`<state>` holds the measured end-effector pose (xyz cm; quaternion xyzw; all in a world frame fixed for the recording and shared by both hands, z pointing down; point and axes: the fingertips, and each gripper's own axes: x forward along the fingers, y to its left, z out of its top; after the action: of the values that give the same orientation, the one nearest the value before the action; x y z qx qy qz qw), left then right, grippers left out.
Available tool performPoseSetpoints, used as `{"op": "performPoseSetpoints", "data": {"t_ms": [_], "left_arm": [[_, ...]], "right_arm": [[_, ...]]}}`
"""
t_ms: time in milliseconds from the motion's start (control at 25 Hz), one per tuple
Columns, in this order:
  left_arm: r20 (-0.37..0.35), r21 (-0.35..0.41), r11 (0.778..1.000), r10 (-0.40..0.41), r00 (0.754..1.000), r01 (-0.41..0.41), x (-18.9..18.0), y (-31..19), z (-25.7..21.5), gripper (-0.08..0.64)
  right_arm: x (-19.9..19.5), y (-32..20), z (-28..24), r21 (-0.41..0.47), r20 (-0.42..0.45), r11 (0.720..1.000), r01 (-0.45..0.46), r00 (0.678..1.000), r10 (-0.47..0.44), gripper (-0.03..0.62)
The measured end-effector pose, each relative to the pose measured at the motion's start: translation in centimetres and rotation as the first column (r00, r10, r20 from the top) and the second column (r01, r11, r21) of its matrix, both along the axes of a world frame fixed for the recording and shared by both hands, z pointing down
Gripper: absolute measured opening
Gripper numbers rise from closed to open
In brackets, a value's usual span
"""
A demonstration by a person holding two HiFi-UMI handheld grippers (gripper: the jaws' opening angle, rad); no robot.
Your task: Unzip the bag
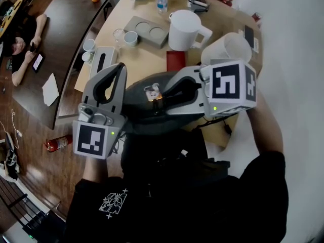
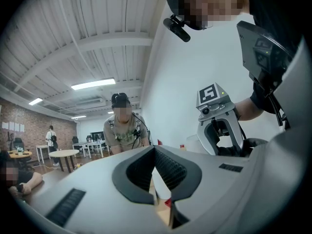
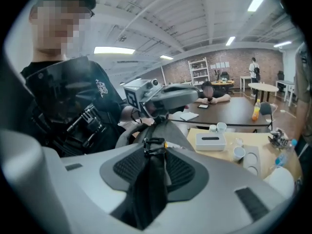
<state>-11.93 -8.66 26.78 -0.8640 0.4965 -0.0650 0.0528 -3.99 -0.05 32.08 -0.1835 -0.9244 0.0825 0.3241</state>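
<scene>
A dark grey bag (image 1: 139, 103) with a small picture tag (image 1: 153, 92) lies at the near edge of the wooden table (image 1: 147, 59), right in front of me. My right gripper (image 1: 161, 99) reaches in from the right over the top of the bag. In the right gripper view a black pull strap (image 3: 148, 189) ending in a small black ring runs between the right gripper's (image 3: 157, 150) pads; they stand apart from it, open. My left gripper (image 1: 121, 67) hovers by the bag's left end, shut (image 2: 155, 148), with nothing seen between its pads.
On the table behind the bag stand a white pitcher (image 1: 185, 29), a translucent tub (image 1: 230, 47), a grey tray (image 1: 147, 30), cups (image 1: 130, 38) and a tissue box (image 1: 104, 59). A person (image 2: 124, 126) leans on the far side. A fire extinguisher (image 1: 58, 143) lies on the floor.
</scene>
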Motion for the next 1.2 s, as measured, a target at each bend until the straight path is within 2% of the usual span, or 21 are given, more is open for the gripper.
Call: {"op": "performPoseSetpoints", "data": {"t_ms": [200,240,320,520,800,1000,1200], "left_arm": [[0.009,0.001,1.000,0.001,1.000,-0.001,0.1,0.1,0.0,-0.002],[0.009,0.000,1.000,0.000,1.000,0.000,0.1,0.1,0.1,-0.002],[0.009,-0.002,1.000,0.000,1.000,0.000,0.1,0.0,0.1,-0.002],[0.008,0.002,1.000,0.002,1.000,-0.002,0.1,0.0,0.1,-0.002],[0.015,-0.002,1.000,0.003,1.000,-0.003,0.2,0.0,0.0,-0.002],[0.023,0.003,1.000,0.003,1.000,-0.003,0.3,0.1,0.0,-0.002],[0.031,0.010,1.000,0.002,1.000,-0.003,0.3,0.2,-0.1,-0.002]], "right_arm": [[-0.1,0.2,-0.9,0.120,0.040,0.993,-0.002,0.999,-0.003,0.155],[-0.1,0.1,-1.1,0.139,0.054,0.990,-0.003,0.999,-0.005,0.135],[0.0,0.1,-1.5,0.146,0.077,0.989,-0.012,0.997,0.000,0.120],[0.3,0.3,-2.3,0.091,0.099,0.995,-0.040,0.995,0.031,0.085],[-0.1,0.5,-2.3,0.057,0.084,0.996,-0.073,0.994,0.068,0.075],[-0.3,0.2,-2.1,-0.022,0.072,0.989,-0.143,0.987,0.144,0.060],[-0.5,0.6,-2.7,-0.069,0.103,0.978,-0.197,0.974,0.204,0.031]]}}
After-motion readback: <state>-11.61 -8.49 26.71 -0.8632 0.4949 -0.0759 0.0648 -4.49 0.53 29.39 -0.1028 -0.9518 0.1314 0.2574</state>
